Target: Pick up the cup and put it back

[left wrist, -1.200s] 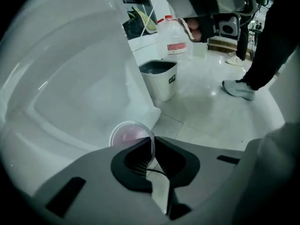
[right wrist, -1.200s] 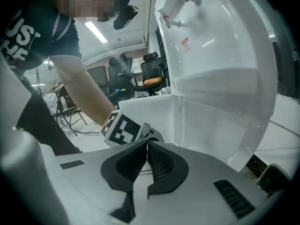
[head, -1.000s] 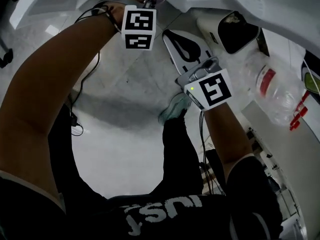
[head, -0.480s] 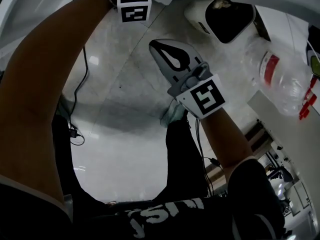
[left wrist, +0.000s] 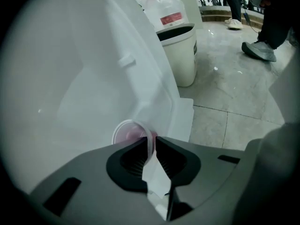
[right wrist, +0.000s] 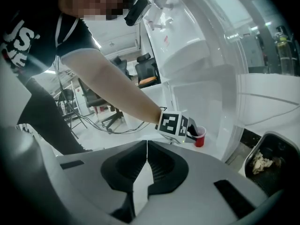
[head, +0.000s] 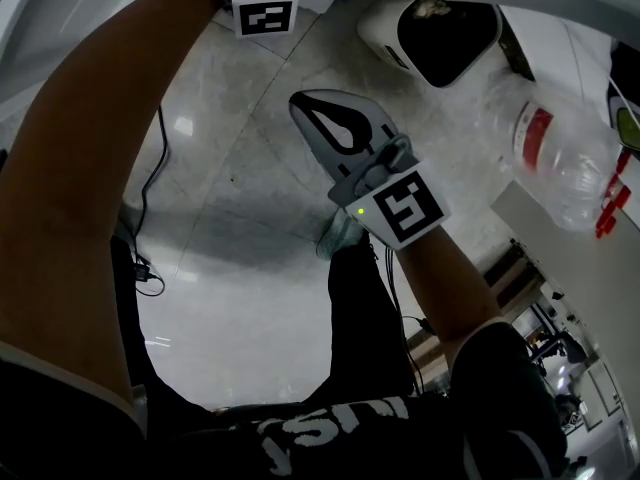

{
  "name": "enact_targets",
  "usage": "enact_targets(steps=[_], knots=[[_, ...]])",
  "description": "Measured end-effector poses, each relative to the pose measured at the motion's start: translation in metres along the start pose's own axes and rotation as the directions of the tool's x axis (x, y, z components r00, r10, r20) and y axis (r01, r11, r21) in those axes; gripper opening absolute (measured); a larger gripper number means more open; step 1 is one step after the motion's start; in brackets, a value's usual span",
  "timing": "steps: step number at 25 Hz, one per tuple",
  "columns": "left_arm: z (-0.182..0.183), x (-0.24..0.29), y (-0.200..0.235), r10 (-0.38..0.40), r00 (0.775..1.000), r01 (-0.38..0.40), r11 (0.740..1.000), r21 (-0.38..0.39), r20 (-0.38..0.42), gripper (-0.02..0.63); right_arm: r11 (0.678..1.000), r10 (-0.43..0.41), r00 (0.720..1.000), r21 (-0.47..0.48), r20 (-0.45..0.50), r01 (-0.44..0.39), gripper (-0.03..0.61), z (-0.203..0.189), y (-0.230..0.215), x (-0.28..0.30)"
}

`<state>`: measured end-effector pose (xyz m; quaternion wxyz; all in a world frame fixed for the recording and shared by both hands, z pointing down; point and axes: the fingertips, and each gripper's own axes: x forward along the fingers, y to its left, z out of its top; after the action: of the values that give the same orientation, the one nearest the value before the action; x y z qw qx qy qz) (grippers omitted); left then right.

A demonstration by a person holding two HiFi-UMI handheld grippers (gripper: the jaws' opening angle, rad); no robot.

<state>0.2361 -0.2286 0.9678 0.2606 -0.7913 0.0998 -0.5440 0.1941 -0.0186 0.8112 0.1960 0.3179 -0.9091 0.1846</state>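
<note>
The cup [left wrist: 130, 134], red outside and pale inside, is being held by its rim between the jaws of the left gripper [left wrist: 153, 145]. In the left gripper view the two dark pads are pinching the thin rim, with the cup's open mouth facing back towards the camera just ahead of the jaw tips and slightly to their left. Beyond the cup a smooth white moulded panel [left wrist: 75, 74] is filling most of that view. Off to the right of this gripper, further away, a white bin [left wrist: 182, 55] with a dark liner is standing on the tiled floor [left wrist: 234, 97], and a large clear bottle [left wrist: 164, 8] with a red label is showing behind it.

The right gripper [right wrist: 146, 146] is holding nothing, its jaws resting together. It is looking across at the left arm [right wrist: 117, 86], which is reaching in from the left. Ahead of the right gripper's tips and a little to the right, the marker cube [right wrist: 171, 123] is showing with the cup just beyond it, low against a white ledge [right wrist: 140, 142]; whether the cup is touching the ledge cannot be told.
</note>
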Motion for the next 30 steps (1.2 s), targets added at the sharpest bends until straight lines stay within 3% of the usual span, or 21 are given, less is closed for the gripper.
enact_targets(steps=[8,13,21,28,30], knots=[[-0.009,0.0,0.016,0.061,0.998,-0.063,0.996,-0.056,-0.031,0.245,1.0,0.011,1.0,0.01,0.002,-0.011,0.034,0.0,0.004,0.001],[-0.014,-0.009,0.021,0.107,0.994,-0.109,0.989,-0.099,-0.024,0.336,1.0,0.02,1.0,0.012,-0.001,-0.02,0.034,0.0,0.009,0.005],[-0.042,-0.034,-0.016,0.089,0.996,-0.092,0.972,-0.218,-0.022,0.344,1.0,0.018,1.0,-0.012,-0.02,-0.019,0.034,0.018,0.024,0.007],[-0.057,-0.141,-0.058,-0.02,0.999,0.031,0.943,-0.331,0.035,0.339,1.0,-0.014,0.999,-0.012,-0.044,0.014,0.034,0.066,0.047,-0.004],[-0.053,-0.183,-0.057,-0.03,0.996,0.063,0.92,-0.387,0.089,0.28,1.0,-0.024,0.999,-0.013,-0.048,0.023,0.034,0.087,0.053,-0.006]])
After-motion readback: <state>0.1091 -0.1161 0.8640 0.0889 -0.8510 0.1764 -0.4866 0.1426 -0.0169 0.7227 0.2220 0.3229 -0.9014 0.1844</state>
